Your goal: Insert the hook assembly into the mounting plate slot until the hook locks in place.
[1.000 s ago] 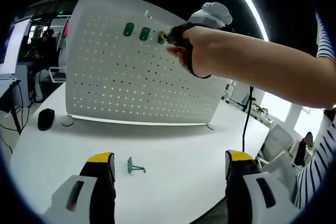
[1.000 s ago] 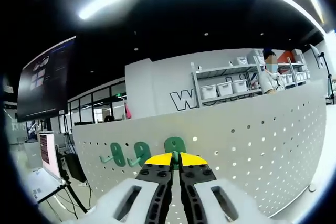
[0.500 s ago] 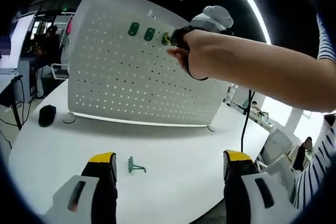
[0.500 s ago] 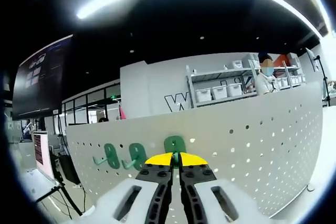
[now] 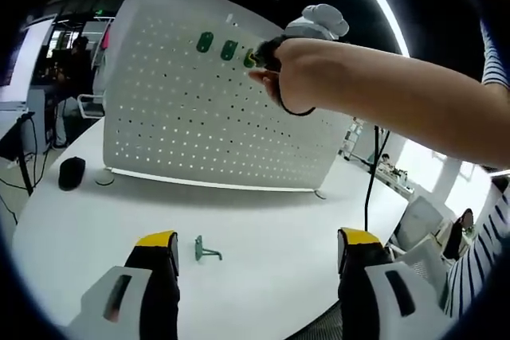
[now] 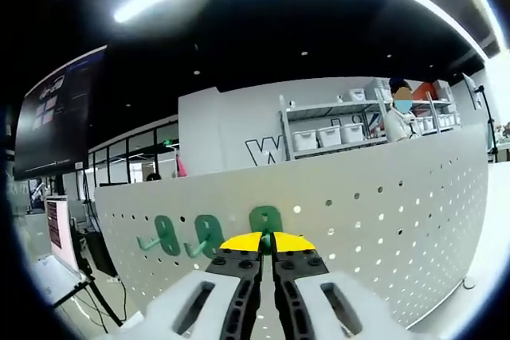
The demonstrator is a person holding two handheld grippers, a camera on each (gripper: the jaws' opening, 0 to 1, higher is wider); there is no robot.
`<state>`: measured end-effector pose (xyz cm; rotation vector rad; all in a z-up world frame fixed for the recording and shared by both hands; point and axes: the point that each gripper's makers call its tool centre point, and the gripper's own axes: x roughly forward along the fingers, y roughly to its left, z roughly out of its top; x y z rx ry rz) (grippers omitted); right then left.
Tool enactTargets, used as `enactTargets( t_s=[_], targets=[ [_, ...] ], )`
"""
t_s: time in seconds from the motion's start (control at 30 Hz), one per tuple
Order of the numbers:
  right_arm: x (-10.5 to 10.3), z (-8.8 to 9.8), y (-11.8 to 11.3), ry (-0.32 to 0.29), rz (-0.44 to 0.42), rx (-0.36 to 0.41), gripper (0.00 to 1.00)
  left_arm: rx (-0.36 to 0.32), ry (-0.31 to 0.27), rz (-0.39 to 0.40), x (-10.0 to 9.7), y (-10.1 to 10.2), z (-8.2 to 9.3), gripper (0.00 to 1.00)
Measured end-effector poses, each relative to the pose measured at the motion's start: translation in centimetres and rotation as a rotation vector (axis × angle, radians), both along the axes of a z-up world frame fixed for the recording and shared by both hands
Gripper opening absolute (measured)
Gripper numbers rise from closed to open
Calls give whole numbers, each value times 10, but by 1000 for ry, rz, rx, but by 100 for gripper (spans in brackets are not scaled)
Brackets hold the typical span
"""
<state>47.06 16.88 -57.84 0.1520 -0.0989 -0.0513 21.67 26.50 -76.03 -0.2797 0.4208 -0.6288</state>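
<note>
Fingers, right gripper (image 6: 267,238): the yellow-tipped fingers (image 6: 241,242) were pressed together at lower centre of the right gripper view, clamped on the green hook (image 6: 264,220) whose oval plate stood against the pegboard just above the tips.
Fingers, left gripper (image 5: 256,246): the two yellow-tipped fingers (image 5: 158,240) stood wide apart at the bottom of the left gripper view, holding nothing, over the desk.
Pegboard (image 5: 199,109): a large white perforated panel stood upright on the desk, filling the upper left and centre of the left gripper view; in the right gripper view it ran across the lower half of the frame.
Desk (image 5: 271,228): a white round-edged surface spread across the lower half of the left gripper view.
Person's arm (image 5: 382,93): it reached in from the right edge of the left gripper view toward the upper part of the pegboard, the hand (image 5: 287,77) wrapped around the right gripper at the board's face; a striped sleeve showed at the far right.
Mounted hooks: two green hooks (image 5: 205,41) sat side by side on the pegboard's upper rows, just left of the held one; in the right gripper view they appeared at lower left (image 6: 166,234), curved arms pointing left.
Dark object (image 5: 70,173): a small black rounded item lay on the desk at the left, near the pegboard's foot.
Loose hook (image 5: 204,251): a small green hook lay on the desk in the lower centre of the left gripper view, between the left fingers and nearer the left one, touching neither.
</note>
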Motion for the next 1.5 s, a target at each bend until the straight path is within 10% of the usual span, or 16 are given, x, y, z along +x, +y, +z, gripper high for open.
enactTargets(
  t_s=[0.37,0.47,0.93,1.5],
  targets=[
    [2,-4,-1,105,27,-28,9,0,5,-1,-1,0,-1,83],
    [-2,1,-6,91,21,20,28,-1,4,-2,-1,0,0,83],
    [-28,40,4,-1,181,-54,30,39,8,-23,-3,-2,-5,80],
    [-80,10,-47,74,220,-201,35,117,16,-54,-8,-5,-15,78]
  ],
)
